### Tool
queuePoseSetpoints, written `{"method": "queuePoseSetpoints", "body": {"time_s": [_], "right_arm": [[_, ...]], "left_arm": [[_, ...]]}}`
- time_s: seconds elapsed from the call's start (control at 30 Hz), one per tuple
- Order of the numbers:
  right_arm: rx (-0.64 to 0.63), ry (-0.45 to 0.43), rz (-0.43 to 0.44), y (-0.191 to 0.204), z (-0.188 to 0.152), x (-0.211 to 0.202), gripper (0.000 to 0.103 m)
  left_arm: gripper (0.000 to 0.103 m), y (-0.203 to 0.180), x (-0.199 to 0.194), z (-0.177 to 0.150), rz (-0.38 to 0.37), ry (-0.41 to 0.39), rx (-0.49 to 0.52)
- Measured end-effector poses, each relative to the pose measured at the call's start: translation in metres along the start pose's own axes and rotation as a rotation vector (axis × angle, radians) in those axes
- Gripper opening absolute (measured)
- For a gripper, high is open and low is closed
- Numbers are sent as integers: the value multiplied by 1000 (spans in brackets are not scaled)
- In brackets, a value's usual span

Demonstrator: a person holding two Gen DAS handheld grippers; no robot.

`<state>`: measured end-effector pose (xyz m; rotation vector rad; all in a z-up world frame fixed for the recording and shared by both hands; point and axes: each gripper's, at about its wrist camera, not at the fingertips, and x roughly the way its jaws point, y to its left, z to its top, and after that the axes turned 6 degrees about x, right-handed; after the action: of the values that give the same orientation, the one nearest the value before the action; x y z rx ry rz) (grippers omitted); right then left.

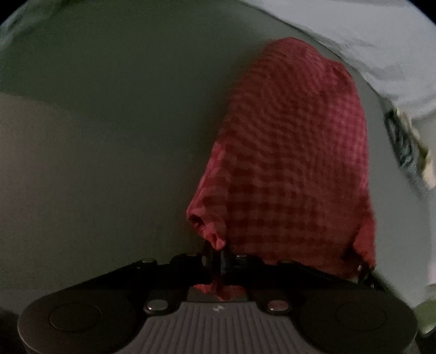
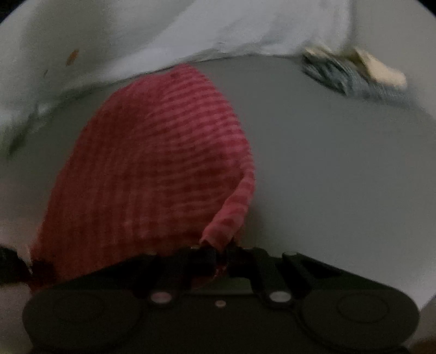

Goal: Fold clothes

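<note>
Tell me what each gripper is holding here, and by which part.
Both hold the same red checked cloth. The left gripper pinches a bunched near corner; the right gripper pinches the other near corner, rolled into a strip.

cloth [image 1: 294, 152]: red and pink check | worktop [image 1: 109, 163]: plain grey | sheet [image 2: 218, 24]: white | far garment [image 2: 351, 79]: blue-grey, fine pattern, blurred | fingers [image 2: 211, 254]: black | gripper body [image 1: 212, 326]: grey, ribbed

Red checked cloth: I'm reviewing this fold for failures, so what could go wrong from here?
Both grips look thin: the left gripper and right gripper pinch only bunched corners of the red checked cloth, so either might slip. Dragged further, it could snag the white fabric behind.
</note>
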<state>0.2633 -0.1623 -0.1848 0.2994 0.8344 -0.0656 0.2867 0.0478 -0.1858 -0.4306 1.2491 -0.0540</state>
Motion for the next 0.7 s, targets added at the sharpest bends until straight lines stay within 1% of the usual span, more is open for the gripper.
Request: {"method": "queuePoseSetpoints", "body": {"time_s": [0.1, 0.2, 0.3, 0.43, 0.5, 0.6, 0.7], "right_arm": [[161, -9, 87, -28, -4, -25, 5], [235, -6, 179, -48, -14, -49, 5], [264, -8, 258, -65, -27, -71, 5], [248, 17, 302, -88, -40, -94, 5], [237, 33, 322, -97, -41, -99, 5], [259, 50, 340, -108, -34, -103, 5], [315, 36, 352, -109, -17, -97, 5]], "left_arm": [[4, 21, -16, -6, -81, 25, -138], [4, 33, -33, -29, -126, 13, -233], [4, 40, -46, -62, -151, -9, -319], [4, 51, -55, -107, -208, 26, -499], [3, 55, -57, -119, -238, 52, -581], [3, 60, -62, -119, -296, 80, -695], [3, 57, -62, -88, -341, 71, -694]]}}
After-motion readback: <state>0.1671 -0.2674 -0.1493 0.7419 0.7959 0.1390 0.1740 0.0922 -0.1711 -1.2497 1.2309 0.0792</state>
